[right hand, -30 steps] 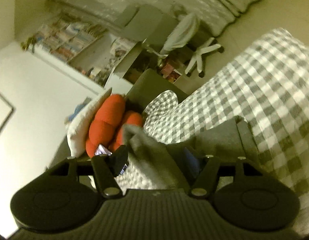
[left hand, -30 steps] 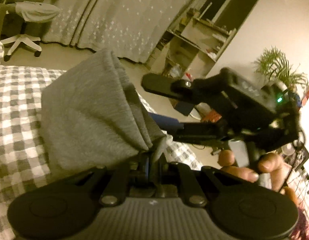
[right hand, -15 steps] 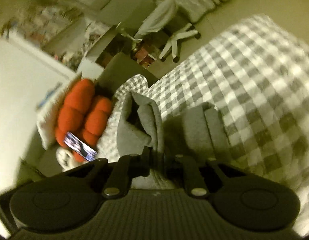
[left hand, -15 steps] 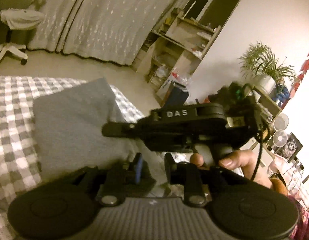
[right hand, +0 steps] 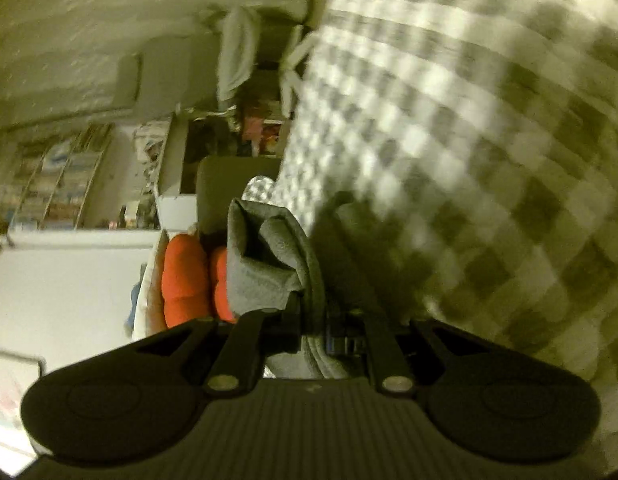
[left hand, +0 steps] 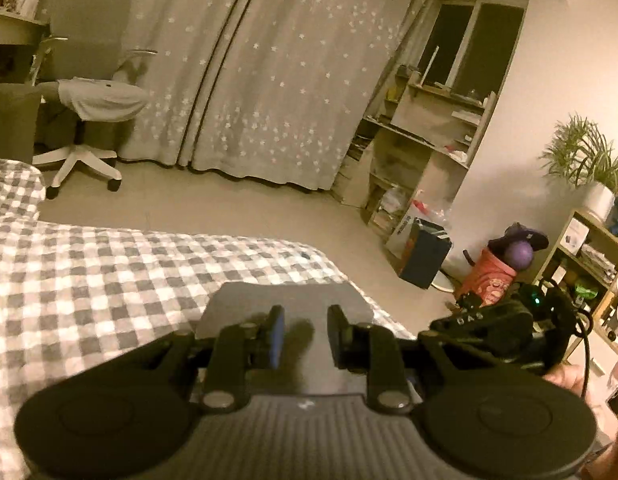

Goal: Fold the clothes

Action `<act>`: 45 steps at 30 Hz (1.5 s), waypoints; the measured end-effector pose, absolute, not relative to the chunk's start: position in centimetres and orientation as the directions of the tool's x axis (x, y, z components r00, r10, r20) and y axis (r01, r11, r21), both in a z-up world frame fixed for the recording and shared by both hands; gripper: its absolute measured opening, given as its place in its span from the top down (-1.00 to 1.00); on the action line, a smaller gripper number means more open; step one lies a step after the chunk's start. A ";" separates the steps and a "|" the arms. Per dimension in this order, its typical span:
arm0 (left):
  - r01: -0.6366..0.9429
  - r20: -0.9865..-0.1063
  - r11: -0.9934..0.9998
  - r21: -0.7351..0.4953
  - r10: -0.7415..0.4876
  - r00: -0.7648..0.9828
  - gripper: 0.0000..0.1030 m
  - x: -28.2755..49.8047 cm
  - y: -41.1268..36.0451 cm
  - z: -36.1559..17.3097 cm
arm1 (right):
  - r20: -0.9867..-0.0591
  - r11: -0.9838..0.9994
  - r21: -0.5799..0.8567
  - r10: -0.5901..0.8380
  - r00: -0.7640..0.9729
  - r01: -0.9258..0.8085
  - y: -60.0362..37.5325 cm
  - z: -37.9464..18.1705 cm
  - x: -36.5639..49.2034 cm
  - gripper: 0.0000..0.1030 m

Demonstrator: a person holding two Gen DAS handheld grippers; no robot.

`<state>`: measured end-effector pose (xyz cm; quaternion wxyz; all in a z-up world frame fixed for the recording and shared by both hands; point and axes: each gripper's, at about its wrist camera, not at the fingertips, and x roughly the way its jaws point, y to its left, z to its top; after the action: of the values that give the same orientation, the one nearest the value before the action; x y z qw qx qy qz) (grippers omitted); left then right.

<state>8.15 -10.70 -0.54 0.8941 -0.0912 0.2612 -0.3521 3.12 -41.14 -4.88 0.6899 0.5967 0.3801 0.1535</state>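
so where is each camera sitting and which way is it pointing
Left wrist: sits on the left hand-held gripper, facing across the checked bed toward the curtain and shelves; its open fingers hang over the flat grey cloth, with the right hand-held gripper at the right.
Right wrist: sits on the right hand-held gripper, rolled sideways, facing up the bed toward the orange cushion; its fingers pinch bunched grey cloth.
Shared: bed, grey cloth, office chair.
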 end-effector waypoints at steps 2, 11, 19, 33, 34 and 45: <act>0.589 -0.405 0.732 -0.342 -0.681 0.610 0.57 8.8 -11.1 -1.1 | -0.341 0.206 0.939 0.667 0.662 0.277 -41.8 -5.5 3.2 0.76; 0.598 -0.486 0.753 -0.273 -0.645 0.590 0.80 10.0 -13.3 -4.3 | -0.374 0.212 0.925 0.656 0.655 0.316 -43.1 -5.9 2.7 0.78; 0.582 -0.501 0.785 -0.212 -0.599 0.625 0.81 9.2 -13.8 -4.2 | -0.456 0.513 0.842 0.514 0.727 0.166 -41.9 -1.4 0.7 0.19; 0.573 -0.456 0.791 -0.213 -0.599 0.658 0.81 9.8 -14.2 -3.5 | -0.531 0.936 0.293 0.330 0.780 -0.196 -31.6 0.6 -1.9 0.19; 0.571 -0.458 0.794 -0.206 -0.594 0.661 0.84 9.9 -14.2 -3.7 | -0.574 0.951 0.247 0.298 0.762 -0.186 -31.2 0.0 -1.6 0.21; 0.407 -0.482 0.880 -0.247 -0.475 0.736 0.95 12.7 -14.1 -3.5 | -0.669 0.951 0.298 0.269 0.693 -0.081 -32.4 -2.0 -0.7 0.21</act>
<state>12.70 -14.10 -3.52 0.9296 -0.0624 0.2751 -0.2373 -0.73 -32.35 -1.95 0.9118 0.1234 0.3798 0.0959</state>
